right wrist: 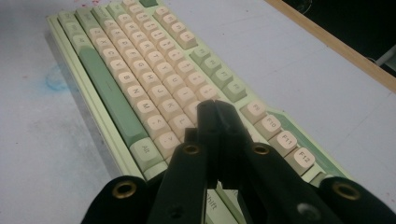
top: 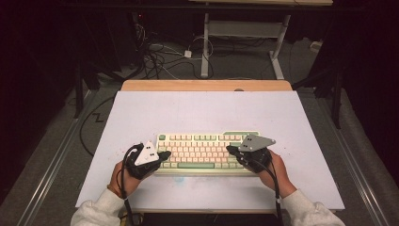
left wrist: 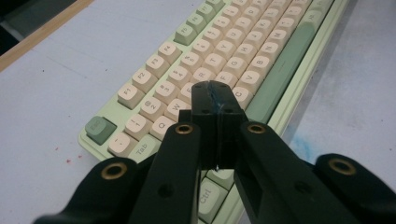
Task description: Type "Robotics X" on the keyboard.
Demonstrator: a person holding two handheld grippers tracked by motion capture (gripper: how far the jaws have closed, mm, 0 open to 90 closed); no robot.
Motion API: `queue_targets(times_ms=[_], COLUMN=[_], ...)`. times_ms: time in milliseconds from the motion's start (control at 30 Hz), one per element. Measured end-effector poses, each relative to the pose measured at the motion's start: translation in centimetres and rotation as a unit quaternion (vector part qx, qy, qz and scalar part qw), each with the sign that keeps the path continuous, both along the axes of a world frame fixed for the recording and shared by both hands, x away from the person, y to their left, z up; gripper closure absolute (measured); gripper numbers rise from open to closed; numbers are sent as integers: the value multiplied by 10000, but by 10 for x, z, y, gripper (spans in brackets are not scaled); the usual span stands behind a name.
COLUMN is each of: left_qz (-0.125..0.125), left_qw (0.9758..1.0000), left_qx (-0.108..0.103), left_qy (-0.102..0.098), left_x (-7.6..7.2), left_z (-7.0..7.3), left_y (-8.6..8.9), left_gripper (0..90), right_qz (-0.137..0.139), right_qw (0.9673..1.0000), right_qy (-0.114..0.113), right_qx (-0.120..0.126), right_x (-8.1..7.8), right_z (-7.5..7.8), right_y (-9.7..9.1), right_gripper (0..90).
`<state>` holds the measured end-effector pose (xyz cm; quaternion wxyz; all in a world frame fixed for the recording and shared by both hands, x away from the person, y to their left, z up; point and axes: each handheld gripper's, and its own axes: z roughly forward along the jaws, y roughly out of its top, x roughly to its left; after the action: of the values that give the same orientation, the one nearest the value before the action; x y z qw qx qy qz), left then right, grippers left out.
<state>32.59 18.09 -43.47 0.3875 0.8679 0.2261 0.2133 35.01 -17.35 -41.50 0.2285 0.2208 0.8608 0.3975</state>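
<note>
both claws clenched (nothing between the jaws): left claw (top: 165, 154) and right claw (top: 229, 149) over keyboard (top: 197, 149).

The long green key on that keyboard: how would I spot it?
Start at the white table, then find the keyboard near its front edge, between the two tools. In its row closest to the person lies the space bar: one long sage-green key, far wider than the small cream keys above it.

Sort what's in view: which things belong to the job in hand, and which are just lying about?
In the job:
keyboard
left gripper, jaws shut, over the keyboard's left end
right gripper, jaws shut, over its right end

Lying about:
cables on the floor beyond the table
white desk frame at the back
</note>
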Motion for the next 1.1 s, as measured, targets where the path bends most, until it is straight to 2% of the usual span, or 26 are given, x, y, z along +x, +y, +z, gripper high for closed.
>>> queue_targets(times_ms=[467, 900, 1100], left_qz=[88, 53, 42], left_qw=[10000, 10000, 9999], left_qx=[-10, 40, 95], left_qy=[19, 47, 47], left_x=[-7, -8, -8], left_z=[-3, -5, -6], left_y=[11, 11, 10], left_gripper=[874, 874, 874], right_qz=[57, 140, 86], right_qw=[10000, 9991, 9981], right_qy=[49, 177, 295], right_qx=[-51, -361, -535], right_x=[11, 27, 36], right_z=[-3, -16, -24], right_y=[17, 41, 47], right_gripper=[900, 900, 900])
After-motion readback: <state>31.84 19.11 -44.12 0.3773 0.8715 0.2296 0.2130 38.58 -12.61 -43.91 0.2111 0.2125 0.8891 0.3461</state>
